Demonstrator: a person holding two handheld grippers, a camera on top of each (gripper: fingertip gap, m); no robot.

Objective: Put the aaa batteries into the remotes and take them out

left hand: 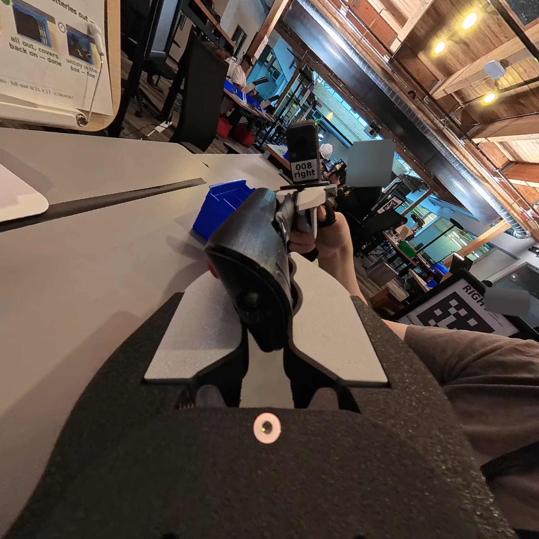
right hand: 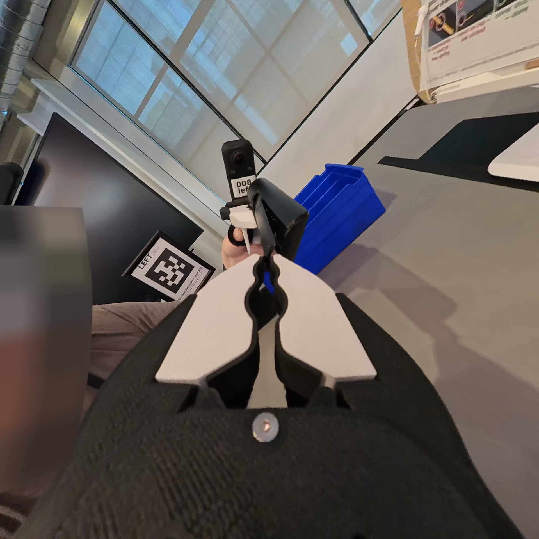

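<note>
Fingers of my left gripper (left hand: 267,294) are clamped on the black remote (left hand: 253,262), which stands tilted up between the white pads, raised above the grey surface (left hand: 87,262). From the left wrist view I see the remote's curved end close to the lens, a red button at its left edge, and the far end pointing toward my right gripper (left hand: 303,210), which a bare hand (left hand: 326,236) holds just beyond it.

Fingers of my right gripper (right hand: 267,259) are drawn almost together, pinching a thin black piece (right hand: 265,230) that sticks out from the remote (right hand: 277,210); I take it for the battery cover, though I cannot tell whether it is fully free of the body. Only the right wrist view shows this thin edge and the open side of the remote. I cannot make out any batteries in either view.

A blue bin (right hand: 335,215) sits on the surface just behind the remote; the right wrist view shows its open top and stepped inner wall, while the left wrist view catches only a corner (left hand: 221,204) behind the remote. An instruction sheet (left hand: 49,52) stands at the far edge of the surface. A framed marker card (right hand: 172,268) shows to my left in the right wrist view, and another (left hand: 455,312) shows to my right in the left wrist view.
</note>
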